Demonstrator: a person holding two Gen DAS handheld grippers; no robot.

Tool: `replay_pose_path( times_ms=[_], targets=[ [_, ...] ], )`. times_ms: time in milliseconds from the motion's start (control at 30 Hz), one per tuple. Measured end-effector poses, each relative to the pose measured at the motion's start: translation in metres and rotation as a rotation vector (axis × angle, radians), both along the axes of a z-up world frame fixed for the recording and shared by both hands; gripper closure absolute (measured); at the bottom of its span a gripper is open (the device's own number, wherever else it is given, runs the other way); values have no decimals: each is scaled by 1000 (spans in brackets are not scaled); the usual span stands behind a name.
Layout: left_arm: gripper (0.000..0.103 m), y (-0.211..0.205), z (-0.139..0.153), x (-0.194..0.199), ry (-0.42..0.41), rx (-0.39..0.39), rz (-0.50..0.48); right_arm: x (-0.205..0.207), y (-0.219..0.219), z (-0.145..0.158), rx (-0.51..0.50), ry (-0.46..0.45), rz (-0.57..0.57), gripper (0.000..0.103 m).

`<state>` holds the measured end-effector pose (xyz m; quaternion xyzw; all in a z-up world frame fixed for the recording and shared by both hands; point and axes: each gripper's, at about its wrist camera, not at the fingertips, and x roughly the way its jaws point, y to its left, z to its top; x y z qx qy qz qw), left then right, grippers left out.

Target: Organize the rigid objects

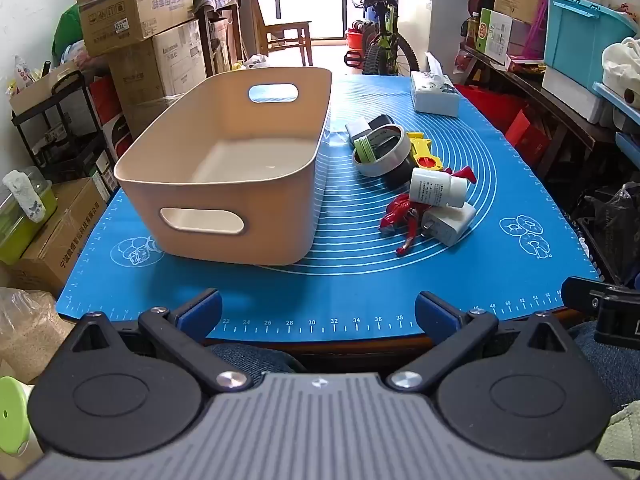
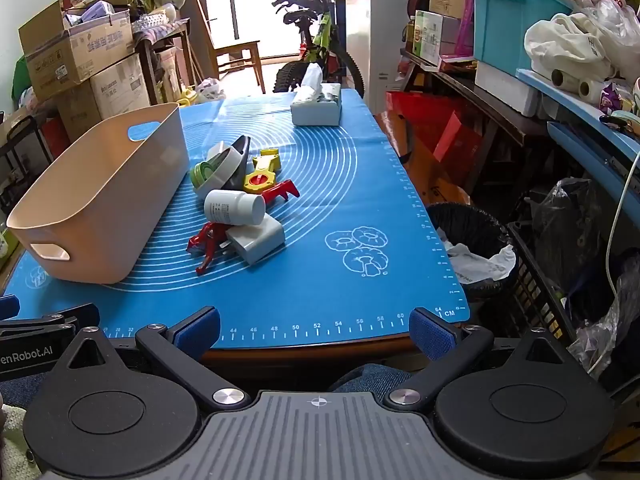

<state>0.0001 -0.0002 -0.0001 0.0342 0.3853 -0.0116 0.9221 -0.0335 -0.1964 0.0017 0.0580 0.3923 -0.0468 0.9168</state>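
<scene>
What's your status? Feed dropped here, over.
Left gripper and right gripper open, empty. Bin empty; bottle, charger piled beside it. Path clear.

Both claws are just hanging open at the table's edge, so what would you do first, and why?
Probably reach the right gripper forward to the white plastic pill bottle: it lies topmost on the pile, nearest, and the beige plastic bin is empty.
</scene>
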Motion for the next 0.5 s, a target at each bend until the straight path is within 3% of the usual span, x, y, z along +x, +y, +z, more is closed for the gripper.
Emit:
replay_pose_path(
  times_ms=[500],
  targets=[
    [2, 0, 0, 0, -1, -4, 0, 0, -1, 0, 1, 1, 1, 3]
  ],
)
